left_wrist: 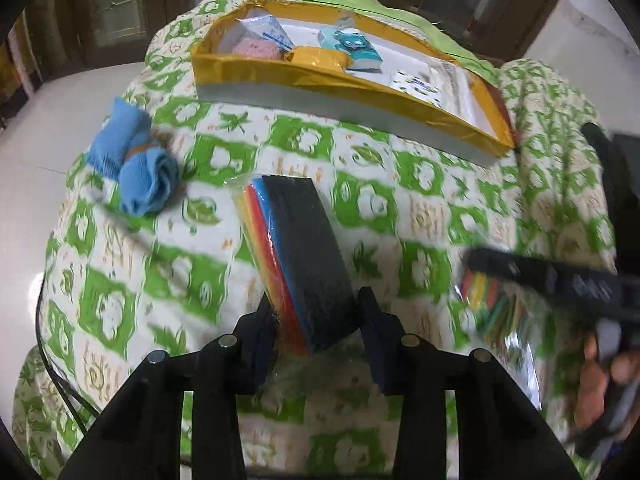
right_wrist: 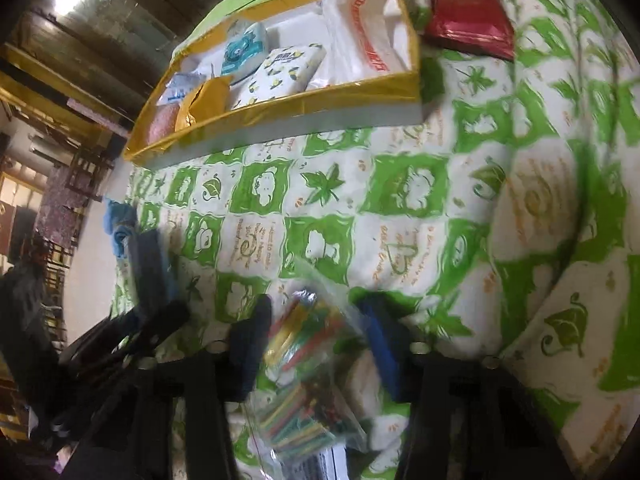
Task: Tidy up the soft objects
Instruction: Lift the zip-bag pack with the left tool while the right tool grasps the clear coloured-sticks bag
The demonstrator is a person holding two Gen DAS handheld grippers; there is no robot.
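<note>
We work over a green-and-white patterned quilt (left_wrist: 420, 184) that covers the whole surface. At its far side sits our long shallow tray with gold foil rim (left_wrist: 344, 84); it holds a teal printed tissue pack (right_wrist: 244, 54), a lemon-print white pack (right_wrist: 288, 70), a pink knitted bundle (left_wrist: 256, 50) and a white bag with red lettering (right_wrist: 368, 40). A red foil packet (right_wrist: 468, 20) lies just beside the tray's end. Open quilt stretches between tray and grippers.

Our left gripper (left_wrist: 318, 340) straddles the plastic-wrapped stack of coloured foam sheets with a black top (left_wrist: 304, 260), left pad touching, right pad apart. Our right gripper (right_wrist: 316, 344) straddles the clear bag of coloured sticks (right_wrist: 304, 380); whether it pinches, we cannot tell. A rolled blue sock (left_wrist: 136, 172) lies near the quilt's left edge.
</note>
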